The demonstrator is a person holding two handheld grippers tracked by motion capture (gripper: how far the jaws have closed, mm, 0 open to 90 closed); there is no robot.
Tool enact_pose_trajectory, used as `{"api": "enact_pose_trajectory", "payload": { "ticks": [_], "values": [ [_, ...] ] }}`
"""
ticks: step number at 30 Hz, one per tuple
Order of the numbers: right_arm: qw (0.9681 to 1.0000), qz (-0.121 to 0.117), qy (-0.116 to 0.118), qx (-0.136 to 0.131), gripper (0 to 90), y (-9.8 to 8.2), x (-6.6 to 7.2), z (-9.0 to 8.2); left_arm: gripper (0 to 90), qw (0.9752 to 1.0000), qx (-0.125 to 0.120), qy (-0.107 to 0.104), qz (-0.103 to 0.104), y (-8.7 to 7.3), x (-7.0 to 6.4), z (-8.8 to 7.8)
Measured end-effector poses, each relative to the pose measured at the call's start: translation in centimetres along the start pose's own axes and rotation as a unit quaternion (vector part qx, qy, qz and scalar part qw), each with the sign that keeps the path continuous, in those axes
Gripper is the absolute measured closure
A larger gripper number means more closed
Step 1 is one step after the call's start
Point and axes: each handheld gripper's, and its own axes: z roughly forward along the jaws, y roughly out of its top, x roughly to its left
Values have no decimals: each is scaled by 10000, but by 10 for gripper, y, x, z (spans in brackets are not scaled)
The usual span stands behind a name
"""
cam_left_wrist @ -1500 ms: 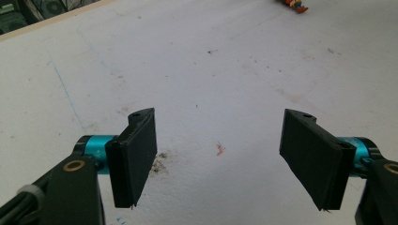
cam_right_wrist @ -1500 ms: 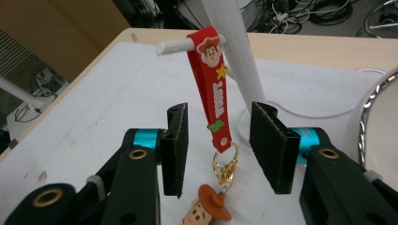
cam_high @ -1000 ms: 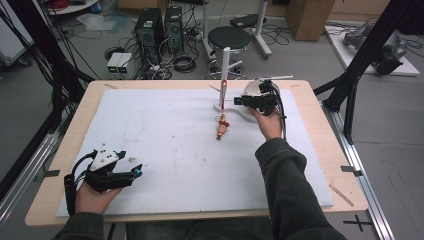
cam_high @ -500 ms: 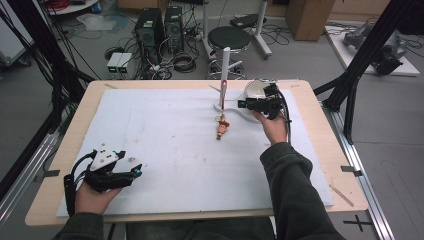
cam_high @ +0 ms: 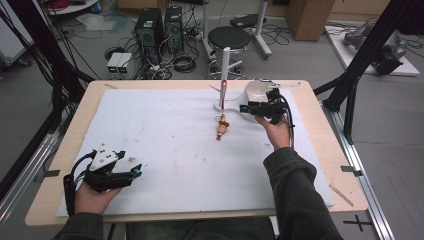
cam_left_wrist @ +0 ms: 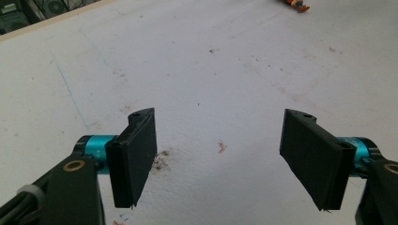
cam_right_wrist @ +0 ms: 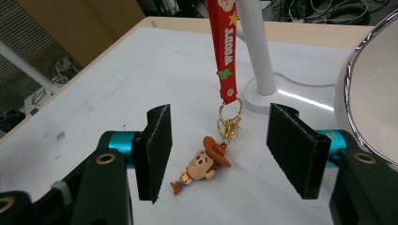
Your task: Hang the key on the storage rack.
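"Where are you working?"

"You're in a lab or test workshop, not a home. Your wooden table point(cam_high: 320, 150) carries a scuffed white foam sheet point(cam_high: 165, 135) and stands inside a frame of black metal struts point(cam_high: 355, 80)."

"What else tells you that?"

"Look past the far edge: two desktop computer towers point(cam_high: 160, 25) sit on the bare grey floor point(cam_high: 390, 130) among tangled black cables point(cam_high: 185, 62), with small white power boxes point(cam_high: 119, 62) beside them. A round black stool point(cam_high: 229, 37) stands behind the table, and a cardboard box point(cam_high: 307, 15) rests further back."
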Motion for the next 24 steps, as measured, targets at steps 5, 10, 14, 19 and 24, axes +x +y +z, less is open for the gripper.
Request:
{"api": "enact_pose_trajectory", "payload": {
  "ticks": [5,10,14,19,24],
  "values": [
    [10000,-33,14,-23,392,-3,1,-3,280,10000,0,-1,-3,0,0,0],
    [10000,-66,57,-4,379,-6,2,-4,280,10000,15,13,7,0,1,-1],
    [9999,-121,87,-6,369,-8,4,-6,280,10000,17,11,2,0,1,-1],
    [9999,-143,90,-14,357,-10,5,-9,280,10000,17,10,-2,0,1,-1],
    [9998,-168,94,-32,349,-12,5,-11,280,10000,12,20,-5,0,1,-1]
  ]
}}
